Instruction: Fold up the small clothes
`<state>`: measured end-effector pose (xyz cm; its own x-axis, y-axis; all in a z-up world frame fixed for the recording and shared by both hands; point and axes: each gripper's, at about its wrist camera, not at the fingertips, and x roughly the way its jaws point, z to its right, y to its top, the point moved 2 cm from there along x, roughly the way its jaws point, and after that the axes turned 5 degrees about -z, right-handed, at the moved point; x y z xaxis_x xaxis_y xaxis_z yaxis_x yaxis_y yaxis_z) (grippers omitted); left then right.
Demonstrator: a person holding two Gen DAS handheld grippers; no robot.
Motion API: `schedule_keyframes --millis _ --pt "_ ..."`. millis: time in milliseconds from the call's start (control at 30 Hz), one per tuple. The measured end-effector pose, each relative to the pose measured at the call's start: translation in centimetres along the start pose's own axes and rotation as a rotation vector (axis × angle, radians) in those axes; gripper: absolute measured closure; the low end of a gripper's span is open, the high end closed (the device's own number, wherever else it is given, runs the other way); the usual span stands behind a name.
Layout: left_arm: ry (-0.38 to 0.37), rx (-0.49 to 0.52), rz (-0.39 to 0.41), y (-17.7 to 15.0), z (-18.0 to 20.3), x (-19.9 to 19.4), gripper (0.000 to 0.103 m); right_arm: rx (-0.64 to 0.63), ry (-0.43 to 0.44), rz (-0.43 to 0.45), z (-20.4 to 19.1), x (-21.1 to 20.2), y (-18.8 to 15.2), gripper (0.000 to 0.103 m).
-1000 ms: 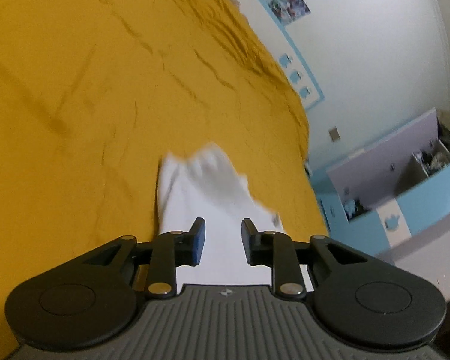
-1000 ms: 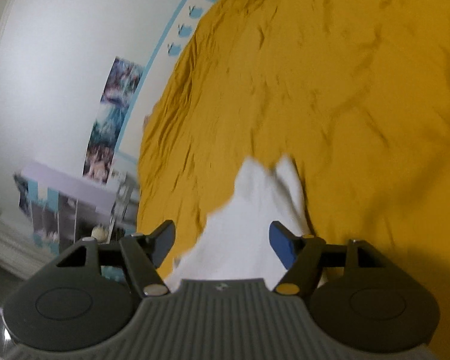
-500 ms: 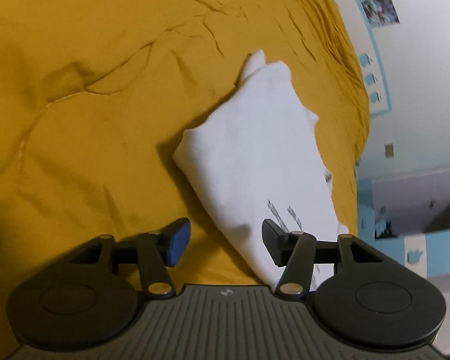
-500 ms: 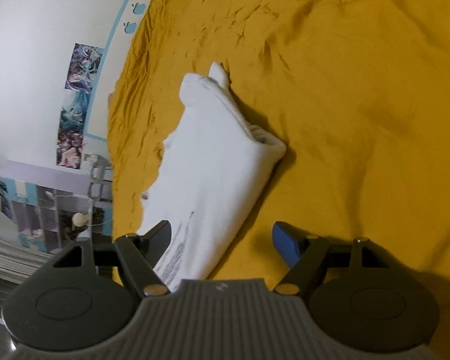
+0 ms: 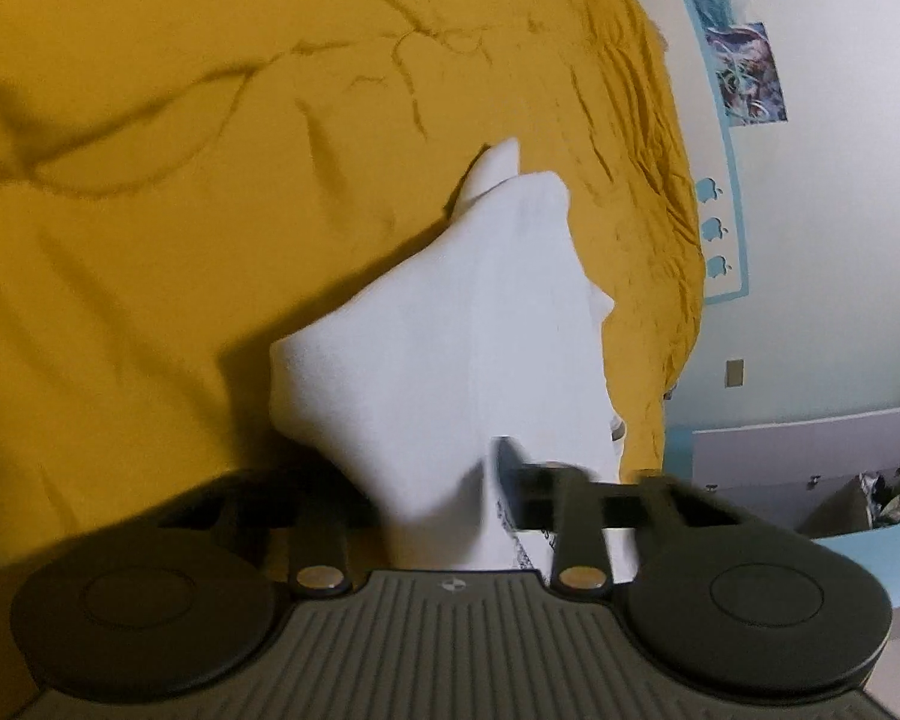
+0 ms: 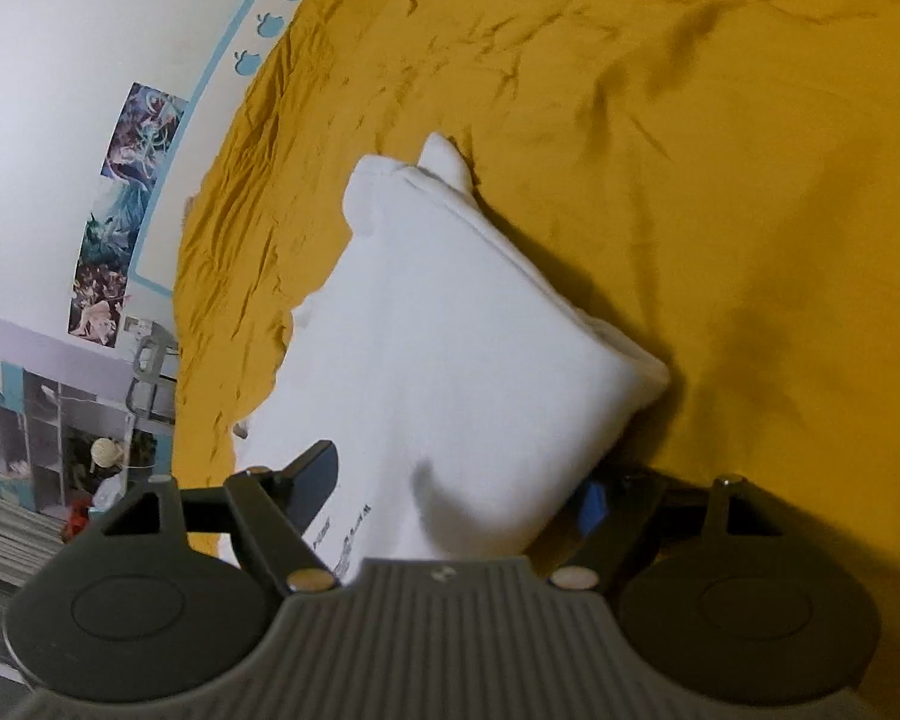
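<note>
Nearest in each wrist view, a hand-held gripper meets the near end of the folded white garment [image 5: 450, 360]. The left hand-held gripper [image 5: 432, 498] is closing, its jaws pinching a raised fold of the cloth. The right hand-held gripper [image 6: 462, 492] stands wide and is closing, the garment's near edge between its jaws, pads not pressing. The garment lies on the mustard-yellow bedspread [image 6: 720, 180]. Beyond, posters [image 6: 126, 210] hang on the white wall [image 5: 840, 240].
</note>
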<state>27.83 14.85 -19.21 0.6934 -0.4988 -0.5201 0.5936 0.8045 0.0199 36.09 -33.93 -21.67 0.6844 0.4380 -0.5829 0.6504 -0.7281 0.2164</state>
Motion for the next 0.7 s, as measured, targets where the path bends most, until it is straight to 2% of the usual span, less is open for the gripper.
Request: schedule_keyframes --millis 33,67,100,133,233,333,500,600,700 --pt "-0.006 -0.013 0.007 0.0 -0.2 0.0 0.090 -0.009 -0.002 0.004 -0.2 0.1 0.0 0.053" --pt "-0.013 -0.018 0.011 -0.2 -0.3 -0.1 0.091 -0.014 -0.018 0.004 -0.3 0.3 0.1 0.080" --pt "-0.013 -0.009 0.018 -0.3 -0.1 -0.1 0.092 -0.021 -0.048 0.000 -0.3 0.6 0.3 0.094" --pt "-0.014 0.004 0.024 -0.3 0.2 -0.2 0.093 -0.020 -0.056 -0.008 -0.4 0.7 0.6 0.098" --pt "-0.049 0.032 0.043 -0.5 1.5 -1.0 0.094 -0.045 -0.025 0.000 -1.5 0.3 1.5 0.100" --pt "-0.099 0.064 0.063 -0.9 3.7 -2.4 0.096 -0.066 0.029 0.027 -2.3 -1.8 2.4 0.103" --pt "-0.160 0.131 0.055 -4.2 5.9 -6.2 0.096 -0.082 0.091 0.046 -3.3 -6.9 2.2 0.103" --pt "-0.143 0.120 0.037 -6.8 3.9 -8.2 0.096 -0.106 0.066 0.039 -2.0 -9.8 0.9 0.103" --pt "-0.081 0.075 -0.012 -8.5 0.4 -8.5 0.096 -0.081 0.006 0.001 1.7 -10.8 -0.2 0.103"
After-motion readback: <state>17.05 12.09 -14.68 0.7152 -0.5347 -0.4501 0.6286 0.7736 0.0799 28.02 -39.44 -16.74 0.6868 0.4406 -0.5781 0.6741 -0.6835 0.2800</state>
